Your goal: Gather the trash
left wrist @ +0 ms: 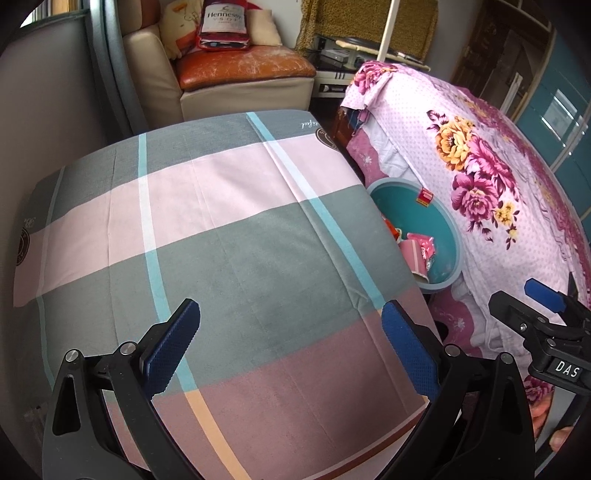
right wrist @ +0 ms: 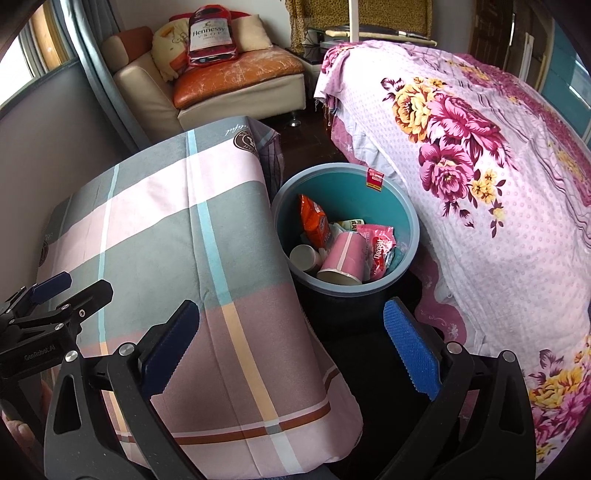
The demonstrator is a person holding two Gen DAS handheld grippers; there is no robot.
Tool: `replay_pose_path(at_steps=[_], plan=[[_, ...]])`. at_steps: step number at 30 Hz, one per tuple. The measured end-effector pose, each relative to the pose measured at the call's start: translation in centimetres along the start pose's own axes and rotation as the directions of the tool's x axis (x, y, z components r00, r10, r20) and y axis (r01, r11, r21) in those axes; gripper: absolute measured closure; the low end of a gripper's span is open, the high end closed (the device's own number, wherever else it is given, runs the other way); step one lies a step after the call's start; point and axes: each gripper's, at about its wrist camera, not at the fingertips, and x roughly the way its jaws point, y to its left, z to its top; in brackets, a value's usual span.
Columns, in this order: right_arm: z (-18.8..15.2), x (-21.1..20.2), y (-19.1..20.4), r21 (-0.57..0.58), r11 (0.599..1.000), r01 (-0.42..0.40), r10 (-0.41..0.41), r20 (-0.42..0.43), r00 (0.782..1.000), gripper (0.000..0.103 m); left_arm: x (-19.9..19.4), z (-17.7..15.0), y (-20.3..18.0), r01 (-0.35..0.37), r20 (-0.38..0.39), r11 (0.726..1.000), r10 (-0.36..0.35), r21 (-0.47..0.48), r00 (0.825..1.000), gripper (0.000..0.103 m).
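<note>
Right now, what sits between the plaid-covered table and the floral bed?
The teal trash bin stands in that gap, holding a pink paper cup, an orange wrapper and a pink packet. The right wrist view shows it best.

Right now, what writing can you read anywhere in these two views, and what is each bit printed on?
"Hennessy V.S.O.P": bottle-shaped cushion on the sofa.
"DAS": tag on the right gripper, seen from the left wrist.
"GenRobot.AI": body of the left gripper, seen from the right wrist.
Cursive word on the checked cloth: upside down, unreadable.
Wrappers in the bin and its red sticker: too small.
</note>
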Motion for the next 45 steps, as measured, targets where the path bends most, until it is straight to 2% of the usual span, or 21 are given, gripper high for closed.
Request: replay_pose_path(at_steps=[14, 18, 45], plan=[[-0.3, 0.2, 0.5, -0.021, 1.000, 0.004, -0.004, -0.006, 1.000, 0.007, -0.2, -0.6, 0.8, -0.027, 0.013, 0.999, 0.027, -0.022, 1.000, 0.004], [-0.4, 0.9, 0.3, -0.017, 1.000, 0.011, -0.011, -0.014, 1.000, 0.007, 0.3, -0.8, 0.9, -0.017, 0.013, 1.000, 0.017, -0.026, 1.000, 0.004], [-0.4, 4.9, -1.0, 0.014, 1.000, 0.007, -0.006, -0.086, 0.996, 0.007, 3.2, -1.1, -0.1, -0.086, -0.023, 0.996, 0.086, 0.005, 0.996, 0.004]])
